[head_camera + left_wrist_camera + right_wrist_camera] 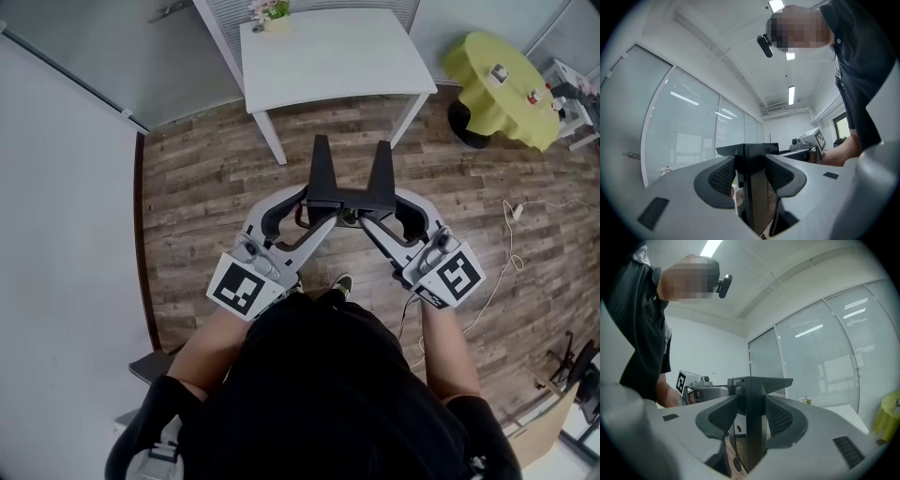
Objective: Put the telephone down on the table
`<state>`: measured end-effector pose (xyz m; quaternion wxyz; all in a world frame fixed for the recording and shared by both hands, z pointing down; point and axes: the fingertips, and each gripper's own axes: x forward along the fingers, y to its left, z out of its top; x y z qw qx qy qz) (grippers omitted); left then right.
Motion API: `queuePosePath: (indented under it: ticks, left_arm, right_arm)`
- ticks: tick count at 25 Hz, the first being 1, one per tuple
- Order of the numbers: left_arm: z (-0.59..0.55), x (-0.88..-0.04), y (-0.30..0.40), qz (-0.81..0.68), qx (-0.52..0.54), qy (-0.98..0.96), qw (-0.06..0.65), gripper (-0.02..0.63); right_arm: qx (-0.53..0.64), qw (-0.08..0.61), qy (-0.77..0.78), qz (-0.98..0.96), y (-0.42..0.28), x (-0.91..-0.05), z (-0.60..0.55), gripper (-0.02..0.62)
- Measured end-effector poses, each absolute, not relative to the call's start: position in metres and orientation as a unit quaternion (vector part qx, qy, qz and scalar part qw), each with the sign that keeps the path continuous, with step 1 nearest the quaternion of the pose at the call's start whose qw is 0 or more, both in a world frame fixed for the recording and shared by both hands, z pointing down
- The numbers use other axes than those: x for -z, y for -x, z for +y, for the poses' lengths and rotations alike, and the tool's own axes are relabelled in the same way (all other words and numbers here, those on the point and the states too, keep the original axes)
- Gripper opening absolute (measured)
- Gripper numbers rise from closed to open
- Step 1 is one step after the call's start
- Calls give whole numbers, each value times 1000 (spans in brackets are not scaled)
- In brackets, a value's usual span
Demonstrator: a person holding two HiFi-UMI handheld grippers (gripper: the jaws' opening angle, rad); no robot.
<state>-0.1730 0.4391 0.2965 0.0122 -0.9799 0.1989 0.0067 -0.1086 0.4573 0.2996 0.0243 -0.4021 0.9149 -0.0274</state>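
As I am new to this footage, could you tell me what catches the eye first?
The left gripper and right gripper both clamp one black telephone above the wooden floor. Ahead stands a white table, and a yellow-green cloth-covered table at upper right.

The floor (pixel 206 178) is laid in grey-brown wood planks. A plain white wall (pixel 66 234) borders it on the left of the head view. At the far right, a yellow-green cloth (pixel 487 70) drapes a round stand with a dark base (pixel 466 122). A few small items (pixel 500 73) rest on the cloth, too small to identify. A white cable (pixel 511 253) trails loosely across the planks from a plug block (pixel 515 212). A small flower pot (pixel 273 14) stands at the far end. Frosted glass partitions (pixel 689 136) line one side of the room. Strip lights (pixel 791 94) run along the ceiling.
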Motion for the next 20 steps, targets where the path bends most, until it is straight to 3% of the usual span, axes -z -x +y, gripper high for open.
queuePosePath:
  ticks: [20]
  left_arm:
    - [410,-304,113,220,-2,975,7,199]
  right_arm:
    - [44,35,384,922,47,-309,426,199]
